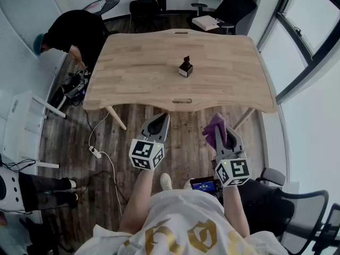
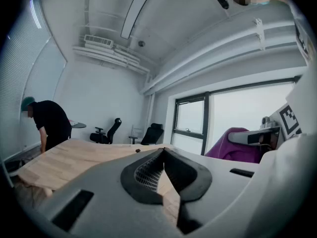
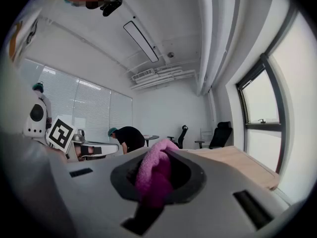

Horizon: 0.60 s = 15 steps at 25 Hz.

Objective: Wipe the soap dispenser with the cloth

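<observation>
Cloth (image 3: 153, 175): soft, fuzzy magenta wad

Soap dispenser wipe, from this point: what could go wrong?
1. The soap dispenser stands free on the table; the left gripper is shut and empty, so a one-handed wipe may tip it.
2. The cloth is a small wad in the right gripper; bare jaws may knock the dispenser.

No readable text, labels or numbers anywhere, yellow print on the shirt (image 1: 175, 214) illegible
</observation>
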Available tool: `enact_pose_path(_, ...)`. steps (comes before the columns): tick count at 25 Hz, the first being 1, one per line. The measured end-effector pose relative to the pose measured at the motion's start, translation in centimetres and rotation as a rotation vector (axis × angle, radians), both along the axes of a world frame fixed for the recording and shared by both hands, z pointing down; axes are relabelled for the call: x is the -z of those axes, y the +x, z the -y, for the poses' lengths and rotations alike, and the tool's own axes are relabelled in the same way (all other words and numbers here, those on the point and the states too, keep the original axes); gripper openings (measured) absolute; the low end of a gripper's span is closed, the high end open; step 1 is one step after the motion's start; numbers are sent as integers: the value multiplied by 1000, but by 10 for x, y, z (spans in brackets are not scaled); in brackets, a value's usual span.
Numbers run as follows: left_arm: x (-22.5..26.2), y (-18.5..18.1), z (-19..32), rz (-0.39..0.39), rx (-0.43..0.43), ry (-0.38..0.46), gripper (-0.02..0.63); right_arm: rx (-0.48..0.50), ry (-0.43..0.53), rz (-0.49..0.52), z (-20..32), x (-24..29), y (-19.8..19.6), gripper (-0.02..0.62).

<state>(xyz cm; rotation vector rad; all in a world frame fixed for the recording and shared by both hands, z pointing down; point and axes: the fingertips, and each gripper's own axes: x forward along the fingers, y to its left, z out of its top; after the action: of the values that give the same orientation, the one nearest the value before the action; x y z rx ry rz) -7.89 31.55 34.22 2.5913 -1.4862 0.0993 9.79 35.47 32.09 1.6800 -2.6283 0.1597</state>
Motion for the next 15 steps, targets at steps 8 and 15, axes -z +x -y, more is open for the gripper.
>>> enact_pose_path(8, 1, 21, -8, 16, -40, -4, 9, 11, 10, 26, -7, 5, 15, 34)
enact_pose_path(15, 10, 35, -18, 2, -35, 6, 9, 26, 29, 25, -18, 14, 28, 34)
